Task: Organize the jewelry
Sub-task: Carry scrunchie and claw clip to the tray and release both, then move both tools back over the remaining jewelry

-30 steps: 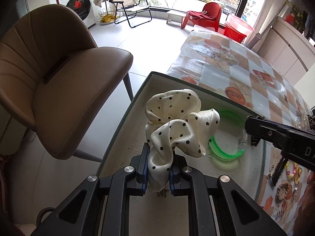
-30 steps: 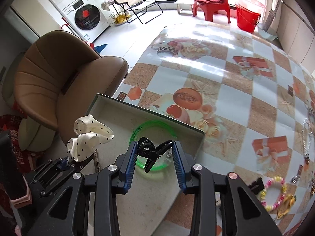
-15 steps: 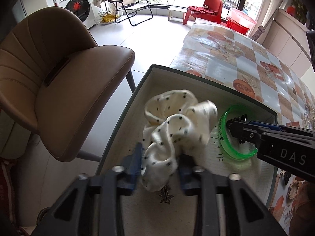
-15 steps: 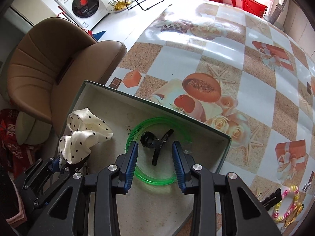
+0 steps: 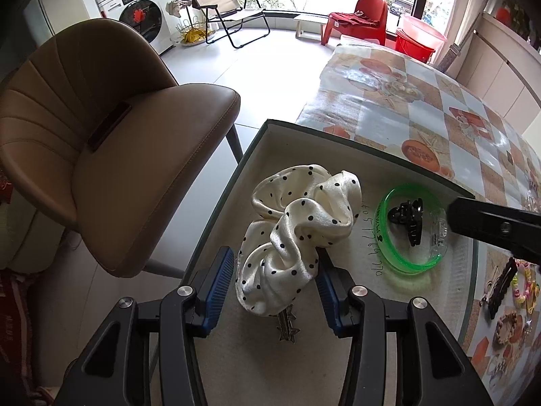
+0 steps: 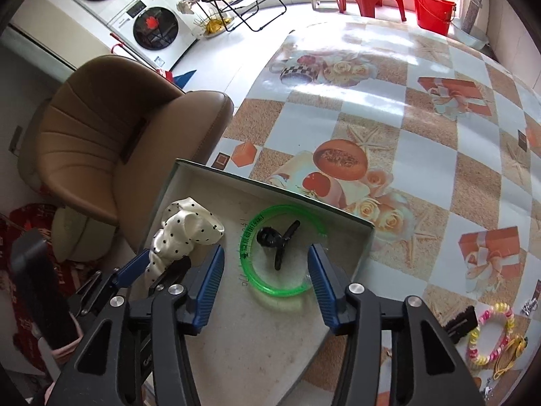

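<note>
Left claw (image 5: 275, 286) gaping wide, straddling scrunchie (image 5: 297, 226) lying in tray (image 5: 338, 135), gripping nothing. Right claw (image 6: 265, 280) also spread apart, hovering empty over green bangle (image 6: 282, 291) ringing black clip (image 6: 275, 240). Tray sitting on patterned worktop (image 6: 439, 128); brown chair (image 5: 101, 149) standing beside.

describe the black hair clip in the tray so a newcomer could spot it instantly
Start at the shallow grey tray on the corner of the patterned table nearest the brown chair. Inside it lies a translucent green bangle, and the black claw clip sits within that ring. It is the only black item in the tray; the polka-dot scrunchie beside the ring is cream fabric.
</note>
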The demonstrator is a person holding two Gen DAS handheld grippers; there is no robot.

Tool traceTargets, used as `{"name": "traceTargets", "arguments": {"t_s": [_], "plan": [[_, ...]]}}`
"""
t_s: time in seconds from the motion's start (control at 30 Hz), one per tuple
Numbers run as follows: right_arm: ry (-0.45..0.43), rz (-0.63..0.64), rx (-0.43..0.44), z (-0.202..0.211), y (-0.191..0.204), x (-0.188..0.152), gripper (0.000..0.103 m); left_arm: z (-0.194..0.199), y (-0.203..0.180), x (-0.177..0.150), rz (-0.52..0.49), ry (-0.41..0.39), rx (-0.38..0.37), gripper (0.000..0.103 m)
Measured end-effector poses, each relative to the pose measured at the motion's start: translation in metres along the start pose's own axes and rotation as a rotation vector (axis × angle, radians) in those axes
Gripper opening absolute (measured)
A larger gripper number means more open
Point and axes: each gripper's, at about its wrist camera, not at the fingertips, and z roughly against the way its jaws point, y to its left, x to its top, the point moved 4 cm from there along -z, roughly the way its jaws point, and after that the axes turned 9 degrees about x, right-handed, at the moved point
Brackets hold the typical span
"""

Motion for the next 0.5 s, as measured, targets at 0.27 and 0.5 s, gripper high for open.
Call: {"name": "traceTargets", "arguments": {"t_s": [0.27,0.5], "plan": [[-0.034,-0.056,0.002,0.036,-0.021,-0.018,0.064,0.004,-0.004,-0.005,-0.014,0.014,0.015,0.052],[-0.061,-0.100,-0.008,0.068,-0.046,-0.038,0.072,0.020,-0.012,-0.008,-0.046,-0.021,0.038,0.095]]}}
